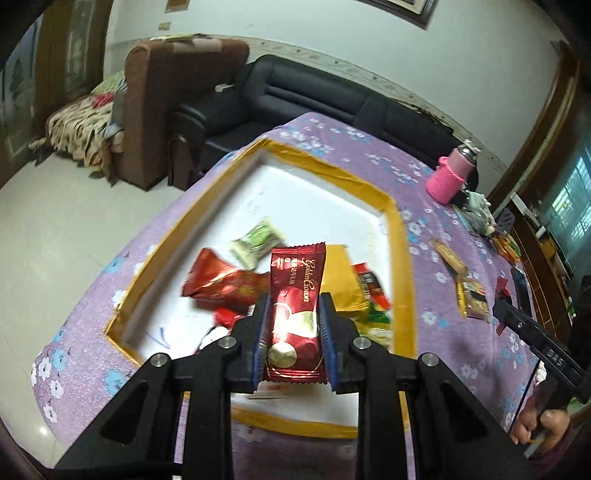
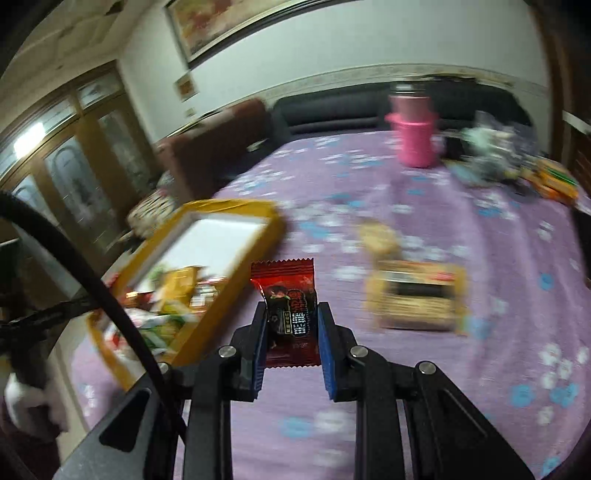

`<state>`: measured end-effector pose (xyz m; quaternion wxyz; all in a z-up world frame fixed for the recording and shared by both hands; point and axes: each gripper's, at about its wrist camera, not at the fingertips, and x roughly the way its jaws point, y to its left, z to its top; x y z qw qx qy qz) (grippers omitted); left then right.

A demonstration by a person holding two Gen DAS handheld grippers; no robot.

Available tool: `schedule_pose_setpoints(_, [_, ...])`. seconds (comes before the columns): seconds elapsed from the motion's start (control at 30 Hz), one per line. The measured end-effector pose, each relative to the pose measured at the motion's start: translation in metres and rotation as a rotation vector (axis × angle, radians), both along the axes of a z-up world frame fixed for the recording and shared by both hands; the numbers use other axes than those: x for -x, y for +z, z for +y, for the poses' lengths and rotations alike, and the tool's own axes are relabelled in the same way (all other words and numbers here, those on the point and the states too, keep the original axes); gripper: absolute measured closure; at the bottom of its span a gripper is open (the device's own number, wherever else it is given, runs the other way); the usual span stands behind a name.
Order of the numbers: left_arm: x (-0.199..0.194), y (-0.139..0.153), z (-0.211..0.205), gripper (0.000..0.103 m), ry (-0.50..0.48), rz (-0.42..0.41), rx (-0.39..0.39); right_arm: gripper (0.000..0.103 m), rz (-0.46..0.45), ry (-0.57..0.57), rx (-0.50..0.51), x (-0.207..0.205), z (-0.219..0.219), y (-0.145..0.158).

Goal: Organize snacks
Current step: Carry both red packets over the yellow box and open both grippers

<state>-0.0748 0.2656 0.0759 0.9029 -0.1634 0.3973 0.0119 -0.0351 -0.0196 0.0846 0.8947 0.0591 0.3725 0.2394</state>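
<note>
Your left gripper [image 1: 293, 317] pinches the light, crinkly Golden Crown packet [image 1: 295, 314] over the yellow-rimmed tray [image 1: 400, 236]; your right gripper [image 2: 291, 325] clamps a red-black sachet [image 2: 290, 314] beside the tray. Grip mid-body; foil slips.

Room and clutter around my work area

I see a purple flowered cloth [image 1: 351, 155] over the tabletop, with a pink bottle [image 1: 448, 177] upright near its far edge and a blurred heap of small things just beside it. Behind the tabletop stands a dark sofa [image 1: 314, 96]; a brown armchair [image 1: 166, 110] sits next to it, a patterned blanket [image 1: 79, 125] on the far side. A framed picture [image 2: 221, 26] hangs on the white wall.
</note>
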Motion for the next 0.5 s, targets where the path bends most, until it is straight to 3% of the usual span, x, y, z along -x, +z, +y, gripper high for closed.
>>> schedule_pose_setpoints(0.2, [-0.019, -0.014, 0.013, 0.076, -0.006, 0.038, 0.012, 0.08, 0.047, 0.131, 0.052, -0.013, 0.085, -0.008])
schedule_pose_setpoints(0.5, [-0.038, -0.021, 0.022, 0.073, -0.002, 0.056, 0.035, 0.08, 0.111, 0.136, 0.128, -0.048, 0.138, -0.035])
